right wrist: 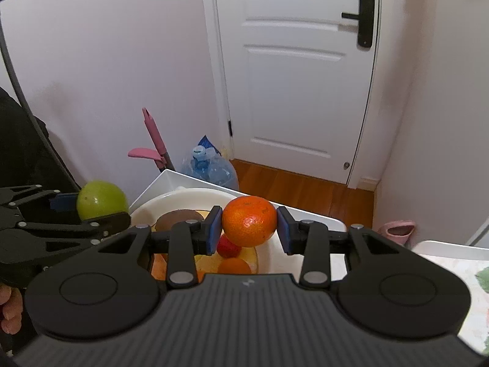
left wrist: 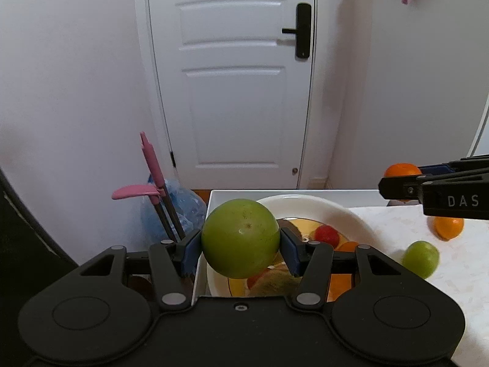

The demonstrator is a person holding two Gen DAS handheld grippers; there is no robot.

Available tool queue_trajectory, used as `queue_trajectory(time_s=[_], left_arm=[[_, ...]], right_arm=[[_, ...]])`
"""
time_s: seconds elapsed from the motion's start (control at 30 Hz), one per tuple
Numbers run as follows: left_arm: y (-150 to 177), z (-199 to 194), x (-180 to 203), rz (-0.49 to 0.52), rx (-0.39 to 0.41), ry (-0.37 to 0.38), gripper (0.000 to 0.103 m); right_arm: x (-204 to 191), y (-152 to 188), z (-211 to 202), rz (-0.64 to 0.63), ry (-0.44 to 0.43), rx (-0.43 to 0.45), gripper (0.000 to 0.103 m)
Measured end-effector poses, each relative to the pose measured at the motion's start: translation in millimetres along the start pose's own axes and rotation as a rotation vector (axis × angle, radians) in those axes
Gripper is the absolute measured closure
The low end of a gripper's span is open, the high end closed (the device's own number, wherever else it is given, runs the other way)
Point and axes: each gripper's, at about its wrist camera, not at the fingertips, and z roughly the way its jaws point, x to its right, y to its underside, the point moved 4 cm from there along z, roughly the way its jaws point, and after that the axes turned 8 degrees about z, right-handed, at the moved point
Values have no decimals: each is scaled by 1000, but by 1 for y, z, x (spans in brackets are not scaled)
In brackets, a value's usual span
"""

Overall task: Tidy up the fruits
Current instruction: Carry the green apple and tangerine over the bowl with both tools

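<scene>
Fruit hangs in both my grippers above the white bowl [left wrist: 360,223]: my left gripper [left wrist: 241,244] has its jaws clamped on a green apple [left wrist: 240,238], and my right gripper [right wrist: 249,229] has its jaws clamped on an orange mandarin [right wrist: 249,220]. Both pieces are off the desk and poised over or just beside the bowl, which sits in a white tray [left wrist: 220,197]. Several fruits already lie in the bowl: a brown kiwi [right wrist: 177,215], a small red fruit [left wrist: 327,235] and some orange pieces. By my reckoning the sorting is well along but unfinished. Two pieces wait in my grip to go down, and on the pale desk [left wrist: 458,275] to the right a second green fruit [left wrist: 421,258] and another orange [left wrist: 448,227] lie loose, near each other and outside the tray. Beyond stand a pink-handled mop [left wrist: 151,159], a blue water jug [right wrist: 211,168] and a white door [left wrist: 232,76].
</scene>
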Motion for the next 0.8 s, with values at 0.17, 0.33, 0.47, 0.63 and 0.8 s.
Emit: queue_trajectory(time_s=[0.17, 0.33, 0.47, 0.63, 0.8], left_arm=[[3, 25, -7, -1, -41, 30, 44], [8, 42, -12, 12, -79, 53, 44], [11, 48, -13, 9, -95, 66, 43], [5, 37, -13, 23, -31, 57, 11], [5, 23, -19, 1, -15, 56, 10]], right_arm=[[-6, 3, 24, 5, 9, -28, 50], [-9, 5, 40, 12, 16, -53, 50], [-10, 7, 47, 6, 17, -63, 50], [-10, 4, 49, 1, 17, -70, 50], [-12, -1, 51, -21, -9, -78, 50]])
